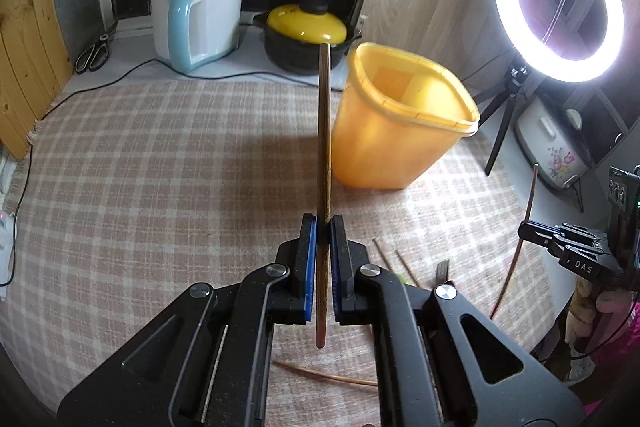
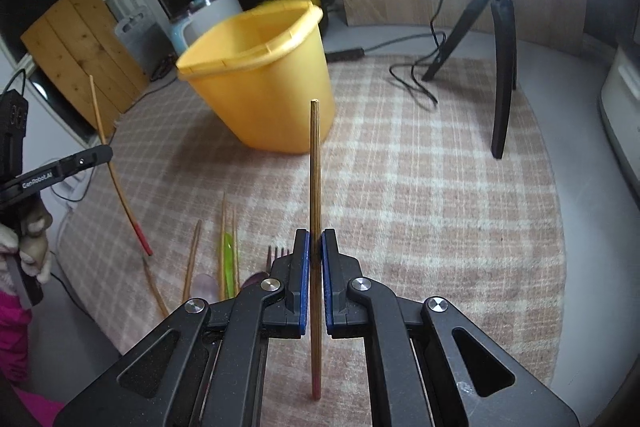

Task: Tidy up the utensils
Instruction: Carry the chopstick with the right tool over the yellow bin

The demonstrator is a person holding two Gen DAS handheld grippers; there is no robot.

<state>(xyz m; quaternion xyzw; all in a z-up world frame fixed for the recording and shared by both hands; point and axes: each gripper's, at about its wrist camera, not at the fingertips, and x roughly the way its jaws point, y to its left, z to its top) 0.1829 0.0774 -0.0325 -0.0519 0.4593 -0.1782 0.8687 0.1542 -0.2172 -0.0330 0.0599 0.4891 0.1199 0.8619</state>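
Note:
My left gripper (image 1: 323,223) is shut on a wooden chopstick (image 1: 324,139) that stands upright between its blue pads, above the checked cloth (image 1: 160,167). An empty yellow plastic container (image 1: 392,135) stands just right of the stick's upper part. My right gripper (image 2: 316,237) is shut on a second chopstick (image 2: 315,167) with a red lower end; the yellow container (image 2: 264,87) stands ahead and to the left. Each gripper shows in the other's view: the right gripper (image 1: 532,231) at the right edge, the left gripper (image 2: 105,153) at the left edge, each with its stick. Loose chopsticks (image 2: 193,259) and a fork (image 2: 278,251) lie on the cloth.
A white and blue kettle (image 1: 196,23), a black pot with a yellow lid (image 1: 308,35) and scissors (image 1: 94,53) stand at the back. A lit ring light (image 1: 560,3) on a tripod (image 2: 500,67) with a trailing cable (image 2: 416,83) stands at the right, beside a rice cooker (image 1: 548,147).

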